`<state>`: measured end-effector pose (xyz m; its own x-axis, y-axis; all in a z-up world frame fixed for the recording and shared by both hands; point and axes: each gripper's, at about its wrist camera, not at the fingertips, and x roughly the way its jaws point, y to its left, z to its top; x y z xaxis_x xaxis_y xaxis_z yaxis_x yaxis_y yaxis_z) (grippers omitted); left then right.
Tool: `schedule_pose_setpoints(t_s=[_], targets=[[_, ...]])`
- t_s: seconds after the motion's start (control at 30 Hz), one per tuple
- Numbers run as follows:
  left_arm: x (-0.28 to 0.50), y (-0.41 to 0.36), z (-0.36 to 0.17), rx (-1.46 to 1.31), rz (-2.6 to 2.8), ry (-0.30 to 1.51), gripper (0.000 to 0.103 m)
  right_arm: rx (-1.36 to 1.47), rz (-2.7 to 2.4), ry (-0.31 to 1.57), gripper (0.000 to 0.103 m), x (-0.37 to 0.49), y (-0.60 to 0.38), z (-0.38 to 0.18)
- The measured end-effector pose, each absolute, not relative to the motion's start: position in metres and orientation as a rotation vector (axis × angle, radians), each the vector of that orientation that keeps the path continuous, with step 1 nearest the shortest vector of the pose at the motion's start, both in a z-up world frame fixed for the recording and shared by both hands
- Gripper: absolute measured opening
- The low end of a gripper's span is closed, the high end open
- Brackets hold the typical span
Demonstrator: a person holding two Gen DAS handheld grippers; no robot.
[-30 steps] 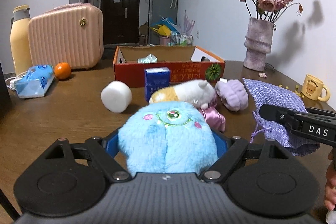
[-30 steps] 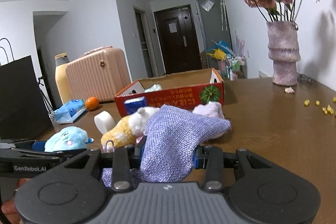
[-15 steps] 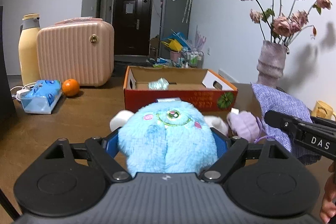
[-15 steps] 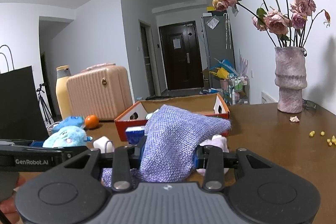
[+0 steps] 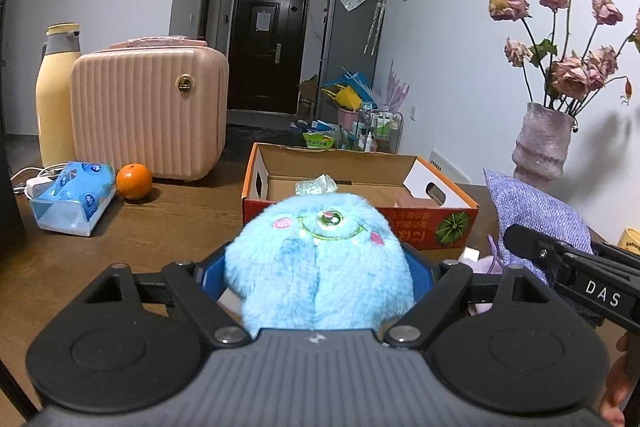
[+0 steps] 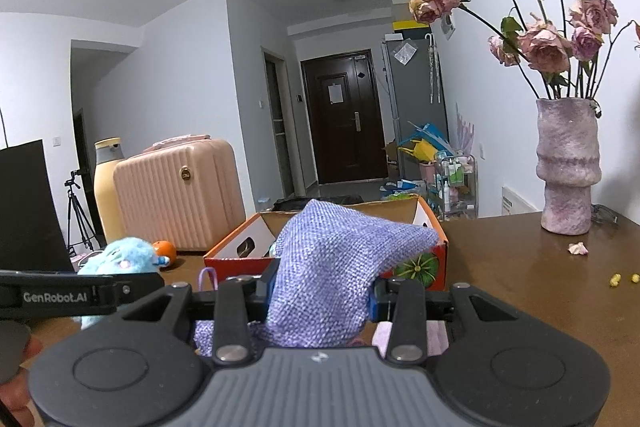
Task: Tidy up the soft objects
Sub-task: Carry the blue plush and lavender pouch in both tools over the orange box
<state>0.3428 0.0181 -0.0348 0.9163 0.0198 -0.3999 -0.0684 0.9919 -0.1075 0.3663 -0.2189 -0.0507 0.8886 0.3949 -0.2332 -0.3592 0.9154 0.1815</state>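
Note:
My left gripper (image 5: 318, 269) is shut on a fluffy blue one-eyed plush toy (image 5: 320, 267), held above the wooden table (image 5: 172, 223) in front of an open orange cardboard box (image 5: 360, 207). My right gripper (image 6: 322, 297) is shut on a purple woven pouch (image 6: 336, 259), also lifted and facing the same box (image 6: 432, 259). In the left wrist view the pouch (image 5: 536, 215) and the right gripper's black finger (image 5: 568, 267) show at the right. In the right wrist view the blue plush (image 6: 124, 259) shows at the left. The box holds a crumpled clear wrapper (image 5: 316, 185).
A pink ribbed case (image 5: 148, 115), a yellow flask (image 5: 56, 95), an orange (image 5: 134, 181) and a blue tissue pack (image 5: 72, 197) stand at the left. A vase of dried roses (image 6: 568, 171) stands at the right. A pale purple plush (image 5: 486, 265) lies below the grippers.
Both grippers rose and moved toward the box, each carrying its item. The loose toys on the table have dropped out of sight beneath them, and the box now appears closer.

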Motion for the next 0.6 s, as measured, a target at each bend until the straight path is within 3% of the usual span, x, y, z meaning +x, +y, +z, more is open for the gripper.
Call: schedule_pose_setpoints(t_s=[0.6], targets=[[0.415, 0.027, -0.025, -0.145, 0.058, 0.383, 0.085, 0.136, 0.392, 0.258, 0.038, 0.432, -0.204, -0.048]])
